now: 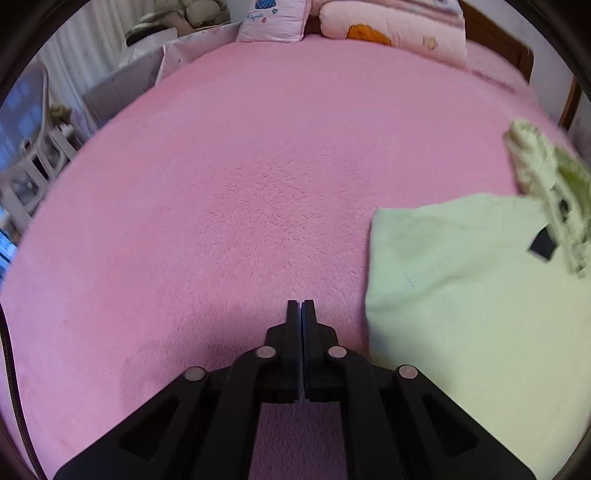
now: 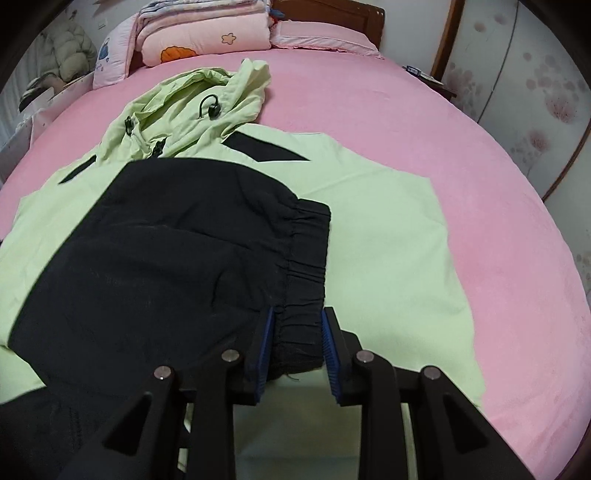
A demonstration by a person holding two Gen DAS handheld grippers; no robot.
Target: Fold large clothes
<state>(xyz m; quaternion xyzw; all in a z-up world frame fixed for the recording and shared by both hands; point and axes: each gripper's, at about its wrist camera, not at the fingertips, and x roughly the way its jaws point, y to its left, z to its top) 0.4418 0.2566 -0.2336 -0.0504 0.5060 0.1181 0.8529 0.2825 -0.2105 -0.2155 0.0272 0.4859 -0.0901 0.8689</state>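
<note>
- Left gripper [image 1: 301, 306]: fingers pressed together, nothing between them. It hangs over bare pink blanket [image 1: 236, 192], just left of the jacket's left edge, not touching the cloth.
- Right gripper [image 2: 298, 325]: blue pads [image 2: 330, 347] clamped on the gathered elastic cuff [image 2: 306, 266] of the black sleeve [image 2: 166, 251].
- Black sleeve lies folded across the body of the jacket [image 2: 388, 240], running from the left side toward the middle; cuff end points toward the near edge of the bed.
- Jacket is pale green with black patches, spread flat on the bed, filling the near half. Its hood [image 2: 207, 99] is crumpled toward the head of the bed, black drawcord toggles on it.
- In the left wrist view a corner of the green jacket [image 1: 461, 295] reaches in from the right; the hood there is blurred.
- Head of bed: folded pink quilt [image 2: 207, 40] and a pillow [image 2: 110, 62] against the wooden headboard [image 2: 332, 14].
</note>
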